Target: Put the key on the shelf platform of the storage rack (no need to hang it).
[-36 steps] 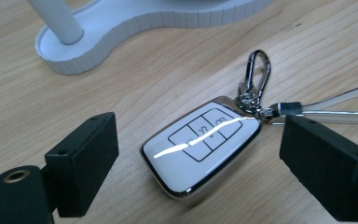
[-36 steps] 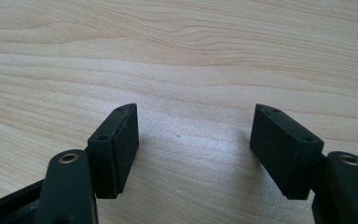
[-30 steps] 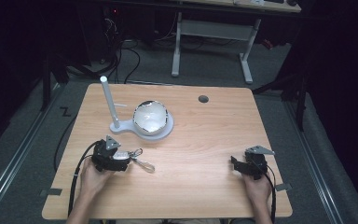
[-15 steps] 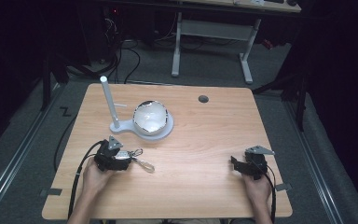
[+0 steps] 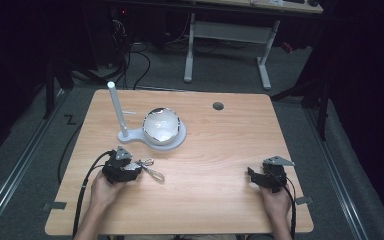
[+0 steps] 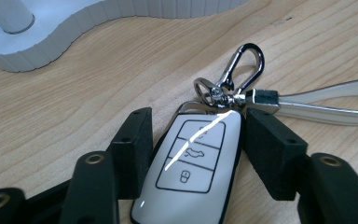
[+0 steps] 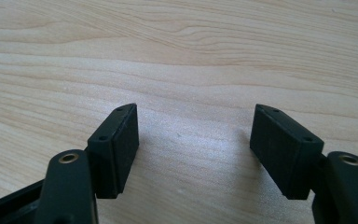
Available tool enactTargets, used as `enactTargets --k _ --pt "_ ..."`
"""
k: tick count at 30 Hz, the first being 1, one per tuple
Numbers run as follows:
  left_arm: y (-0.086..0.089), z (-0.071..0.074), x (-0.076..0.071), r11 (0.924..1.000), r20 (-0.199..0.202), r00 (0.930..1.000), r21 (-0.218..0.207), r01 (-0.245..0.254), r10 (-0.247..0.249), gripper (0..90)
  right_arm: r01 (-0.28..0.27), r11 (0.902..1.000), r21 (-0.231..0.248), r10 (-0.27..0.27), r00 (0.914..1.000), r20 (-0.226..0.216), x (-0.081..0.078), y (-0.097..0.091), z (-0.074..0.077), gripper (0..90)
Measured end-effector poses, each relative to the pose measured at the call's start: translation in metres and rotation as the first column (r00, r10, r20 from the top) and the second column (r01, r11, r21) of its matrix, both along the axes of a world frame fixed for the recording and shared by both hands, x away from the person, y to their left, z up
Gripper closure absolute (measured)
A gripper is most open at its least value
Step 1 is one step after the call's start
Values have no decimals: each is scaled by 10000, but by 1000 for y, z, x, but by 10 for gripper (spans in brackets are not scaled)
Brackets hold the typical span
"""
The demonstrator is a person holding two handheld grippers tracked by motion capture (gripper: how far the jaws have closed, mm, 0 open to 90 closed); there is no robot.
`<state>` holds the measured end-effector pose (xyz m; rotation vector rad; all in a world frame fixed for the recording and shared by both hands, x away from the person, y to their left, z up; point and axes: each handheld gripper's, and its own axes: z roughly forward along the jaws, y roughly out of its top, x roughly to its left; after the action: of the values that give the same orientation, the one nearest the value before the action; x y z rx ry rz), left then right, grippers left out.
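Observation:
A white car key (image 6: 196,158) with a black rim lies flat on the wooden table (image 5: 215,150). A silver clip (image 6: 242,65) and a white strap (image 6: 326,105) are fixed to its far end. My left gripper (image 6: 198,121) has just been closing, with the key between its jaws, and both pads now touch the key's sides. In the high view the left gripper (image 5: 136,168) rests at the front left of the table, and the strap (image 5: 152,172) trails off to its right. My right gripper (image 7: 193,121) (image 5: 254,176) stands open over bare wood at the front right.
A white stand (image 5: 147,137) with an upright pole (image 5: 115,107) and a shiny round bowl (image 5: 161,125) sits behind the left gripper. Its ribbed base (image 6: 51,37) lies close ahead of the key. A dark cable hole (image 5: 218,106) is near the far edge.
The left gripper's jaws look narrower around the key than a second ago. Neither hand has shifted on the table.

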<state>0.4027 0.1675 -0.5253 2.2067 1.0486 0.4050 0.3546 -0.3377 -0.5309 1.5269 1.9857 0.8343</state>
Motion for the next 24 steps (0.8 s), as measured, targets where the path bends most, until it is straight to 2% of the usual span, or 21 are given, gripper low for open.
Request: enactTargets --k 3,15,23,24 --pt "0 0 -1 10000 -9 10000 -4 4 -4 483 5 10000 4 -5 10000 -3 0 0 0 332" --pt "-1 1 -1 10000 -15 10000 33 -43 43 502 1 10000 5 -1 10000 -2 0 0 0 332" --pt "0 8 -3 9998 124 9998 -179 -120 122 507 -1 10000 10 1 10000 2 0 0 0 331" --pt "1 12 -4 9994 178 9997 -306 -153 158 507 -3 10000 14 3 10000 0 0 0 0 331"
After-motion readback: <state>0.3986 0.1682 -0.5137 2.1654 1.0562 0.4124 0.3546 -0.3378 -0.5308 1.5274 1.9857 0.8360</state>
